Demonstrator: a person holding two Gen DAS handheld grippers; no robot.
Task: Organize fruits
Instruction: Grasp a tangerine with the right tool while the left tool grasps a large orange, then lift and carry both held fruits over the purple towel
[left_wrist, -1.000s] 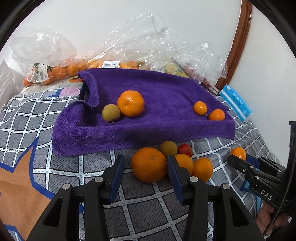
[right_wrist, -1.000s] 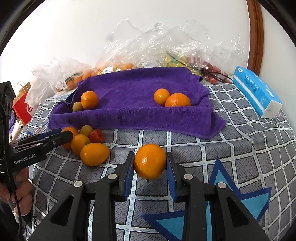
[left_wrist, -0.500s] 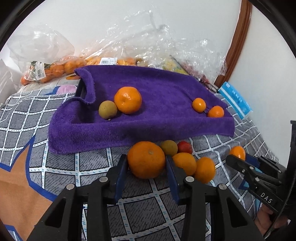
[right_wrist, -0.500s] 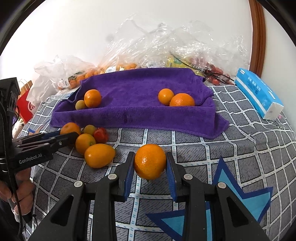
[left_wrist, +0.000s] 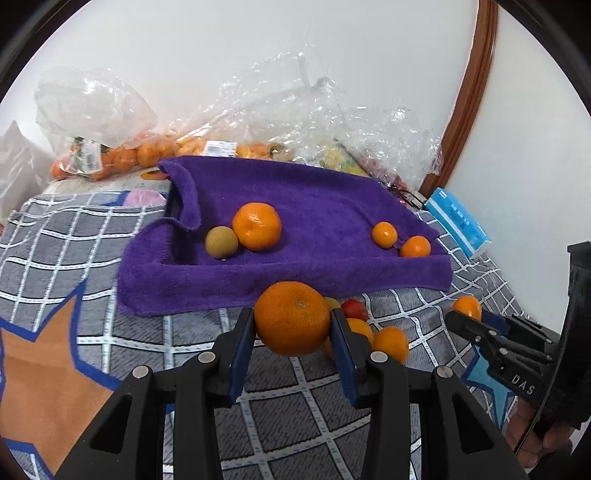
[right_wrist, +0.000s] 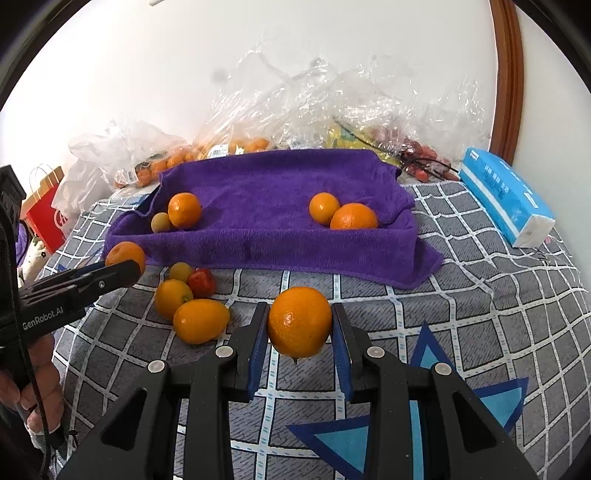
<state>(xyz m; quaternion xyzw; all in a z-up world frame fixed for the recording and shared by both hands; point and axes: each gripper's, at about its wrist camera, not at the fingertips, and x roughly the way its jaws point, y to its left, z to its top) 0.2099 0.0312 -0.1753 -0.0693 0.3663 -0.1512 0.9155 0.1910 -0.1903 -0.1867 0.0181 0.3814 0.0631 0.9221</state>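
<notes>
2 oranges are in my grip at once, 1 in each gripper. My left gripper (left_wrist: 292, 332) is pinched on a large orange (left_wrist: 291, 317), its blue pads pressed to both sides and the fruit clear of the grey checked cloth (left_wrist: 280, 413) beneath. My right gripper (right_wrist: 300, 332) is clamped the same way on another orange (right_wrist: 299, 321), held just above that cloth, in front of the purple towel (right_wrist: 266, 192).

The towel is draped into a shallow tray shape with raised edges. Inside it, at the left end, an orange (right_wrist: 184, 209) sits touching a small yellow-green fruit (right_wrist: 161, 222); at the right end 2 more oranges (right_wrist: 343, 214) lie against each other.

Loose fruit lies on the cloth in front of the towel's left corner — a small red fruit (right_wrist: 202, 283), a small yellow one (right_wrist: 180, 271), a round orange one (right_wrist: 172, 298) and an oval orange one (right_wrist: 200, 321), all bunched close.

Behind the towel, against the white wall, are crumpled clear plastic bags (right_wrist: 332, 103), some with fruit inside. A blue tissue pack (right_wrist: 506, 195) lies to the right — well apart from the towel.
</notes>
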